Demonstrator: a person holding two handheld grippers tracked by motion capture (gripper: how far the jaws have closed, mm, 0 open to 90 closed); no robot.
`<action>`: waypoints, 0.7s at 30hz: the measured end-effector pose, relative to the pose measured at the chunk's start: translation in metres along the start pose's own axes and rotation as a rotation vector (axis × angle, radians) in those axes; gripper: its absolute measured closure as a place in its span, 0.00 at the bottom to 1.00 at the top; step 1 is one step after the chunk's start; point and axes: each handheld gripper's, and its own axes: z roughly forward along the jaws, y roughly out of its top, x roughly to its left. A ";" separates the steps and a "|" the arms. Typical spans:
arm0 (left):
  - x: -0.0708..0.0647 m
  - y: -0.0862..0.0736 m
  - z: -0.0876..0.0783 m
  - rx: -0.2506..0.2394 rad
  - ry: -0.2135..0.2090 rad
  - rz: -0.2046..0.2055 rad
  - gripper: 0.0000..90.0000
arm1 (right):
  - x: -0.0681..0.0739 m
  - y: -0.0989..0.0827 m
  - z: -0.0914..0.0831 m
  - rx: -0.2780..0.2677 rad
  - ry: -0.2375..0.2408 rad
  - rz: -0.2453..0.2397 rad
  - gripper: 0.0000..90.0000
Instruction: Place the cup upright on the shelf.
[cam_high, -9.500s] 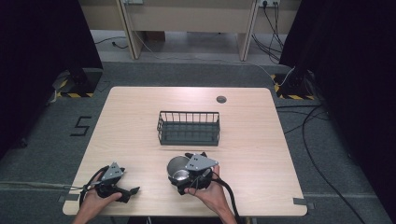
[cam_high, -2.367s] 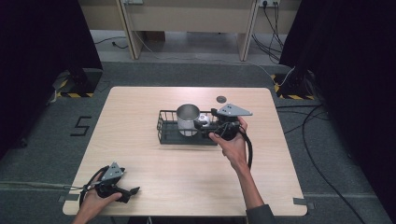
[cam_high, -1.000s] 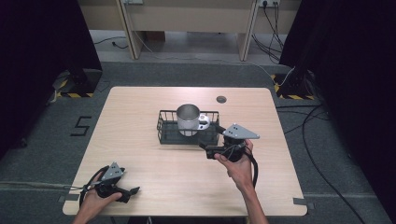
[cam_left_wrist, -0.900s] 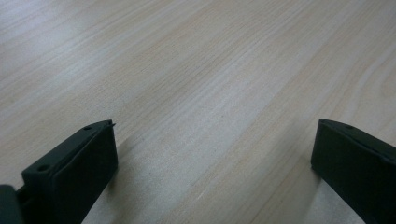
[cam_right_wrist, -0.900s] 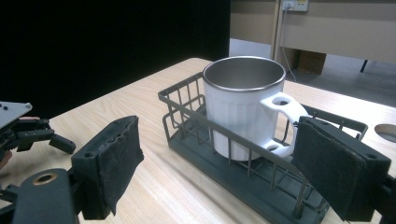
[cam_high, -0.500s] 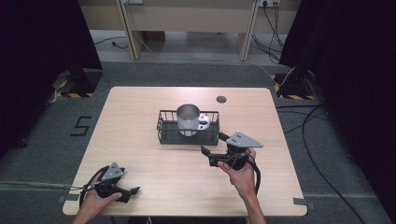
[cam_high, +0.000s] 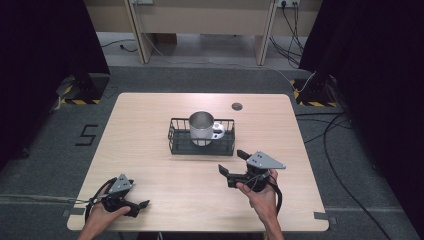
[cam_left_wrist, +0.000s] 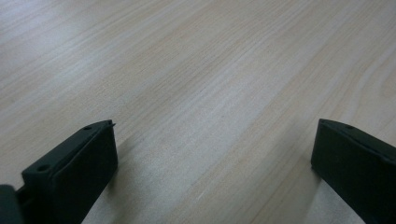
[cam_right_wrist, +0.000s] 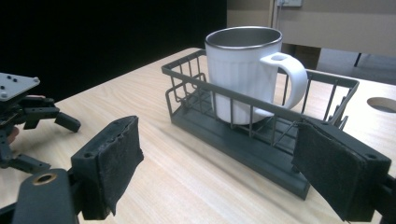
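Right gripper (cam_high: 235, 162) is held just above the wooden table (cam_high: 150, 130), near its front edge and right of centre, jaws spread wide with nothing between them. It points toward the black wire basket (cam_high: 202, 142), which sits at the middle of the table, near the gripper but apart from it. In the right gripper view the basket (cam_right_wrist: 261, 140) lies ahead of the open jaws, its near wall close to the right-hand jaw.

A white mug with a steel interior (cam_high: 201, 128) stands upright inside the basket, handle turned toward the table's right side; in the right gripper view the mug (cam_right_wrist: 243, 70) is clear of both jaws.

Left gripper (cam_high: 142, 205) rests at the table's front left corner, well apart from the basket, jaws wide and empty over bare wood (cam_left_wrist: 196, 93).

A "5" (cam_high: 88, 135) is marked on the floor left of the table. No brand or label is legible on the mug or basket.
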 end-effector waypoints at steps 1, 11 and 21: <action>0.000 0.000 0.000 0.000 0.001 0.000 0.00 | 0.001 -0.001 -0.001 -0.002 0.001 0.000 0.17; 0.000 0.000 0.000 0.000 0.000 0.000 0.00 | 0.008 -0.013 -0.007 0.001 0.002 -0.013 0.17; 0.000 0.000 0.000 0.000 0.000 0.000 0.00 | 0.012 -0.030 -0.007 0.046 0.000 -0.013 0.17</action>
